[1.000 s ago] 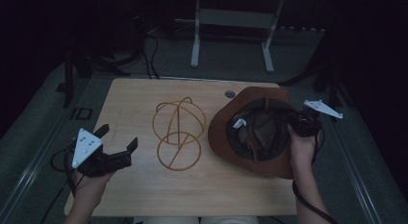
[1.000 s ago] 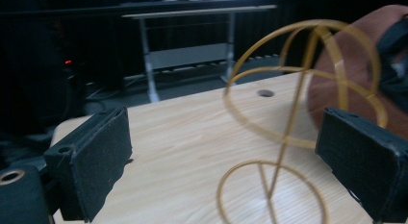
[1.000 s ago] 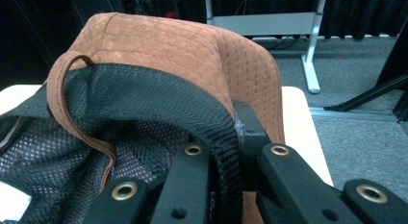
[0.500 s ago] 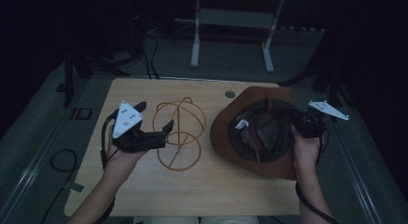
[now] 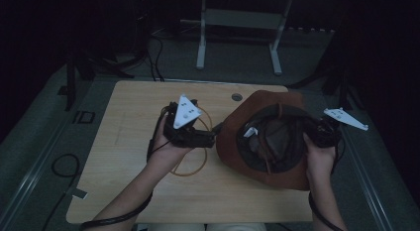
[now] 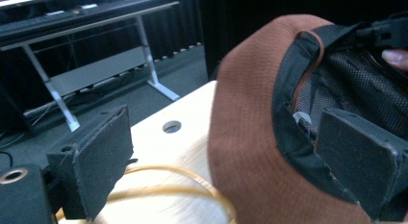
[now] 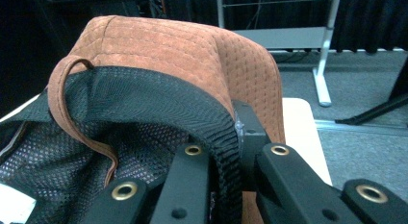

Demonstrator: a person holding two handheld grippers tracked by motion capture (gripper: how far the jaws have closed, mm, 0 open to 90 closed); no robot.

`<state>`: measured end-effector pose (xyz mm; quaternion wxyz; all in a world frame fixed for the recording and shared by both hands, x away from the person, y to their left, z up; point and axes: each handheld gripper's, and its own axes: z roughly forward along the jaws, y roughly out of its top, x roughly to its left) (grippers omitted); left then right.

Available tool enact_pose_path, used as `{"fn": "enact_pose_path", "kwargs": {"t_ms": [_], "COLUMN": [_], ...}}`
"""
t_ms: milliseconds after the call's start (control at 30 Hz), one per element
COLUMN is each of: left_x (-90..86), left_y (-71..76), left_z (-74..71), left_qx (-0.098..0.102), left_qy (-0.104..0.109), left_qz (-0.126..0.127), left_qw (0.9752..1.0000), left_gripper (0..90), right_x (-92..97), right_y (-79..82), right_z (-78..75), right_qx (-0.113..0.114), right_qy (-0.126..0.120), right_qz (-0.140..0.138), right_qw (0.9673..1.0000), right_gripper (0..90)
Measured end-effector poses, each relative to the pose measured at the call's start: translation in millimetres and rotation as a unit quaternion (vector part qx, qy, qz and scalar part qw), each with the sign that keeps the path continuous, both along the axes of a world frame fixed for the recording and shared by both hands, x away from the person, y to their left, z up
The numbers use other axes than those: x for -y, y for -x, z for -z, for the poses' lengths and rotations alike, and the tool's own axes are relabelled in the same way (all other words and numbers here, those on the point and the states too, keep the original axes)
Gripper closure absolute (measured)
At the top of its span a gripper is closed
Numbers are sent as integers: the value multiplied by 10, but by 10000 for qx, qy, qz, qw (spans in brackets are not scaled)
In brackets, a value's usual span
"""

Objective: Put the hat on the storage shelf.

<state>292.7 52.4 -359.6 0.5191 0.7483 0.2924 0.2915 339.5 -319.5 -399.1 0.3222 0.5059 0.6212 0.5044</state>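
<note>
A brown suede hat lies crown down on the right of the table, its black mesh lining facing up. My right gripper is shut on the hat's right rim; in the right gripper view the jaws pinch the black inner band below the brown brim. My left gripper is open at the hat's left edge. In the left gripper view the brim sits between the jaws, one jaw inside the hat. A tan wire ring stand lies partly hidden under my left hand.
The wooden table has a round cable hole near its back edge. A metal frame on two legs stands on the floor behind. A black cable loops on the floor at the left.
My left gripper has swept from the table's front left, over the wire stand, to the hat's left brim. The right gripper has kept its hold on the hat.
</note>
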Motion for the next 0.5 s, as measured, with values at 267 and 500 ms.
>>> {"fn": "enact_pose_path", "kwargs": {"t_ms": [267, 500], "left_x": [499, 846], "left_y": [-87, -215], "left_z": [50, 136], "left_qx": [-86, -236], "left_qy": [-412, -528], "left_qz": [418, 534], "left_qw": [9982, 9969], "left_gripper": [74, 112], "right_x": [-30, -20], "right_y": [96, 163], "right_z": [-47, -26], "right_qx": [110, 121], "right_qy": [-1, 12], "right_qz": [-111, -137], "right_qw": [9999, 9998], "right_gripper": [857, 858]}}
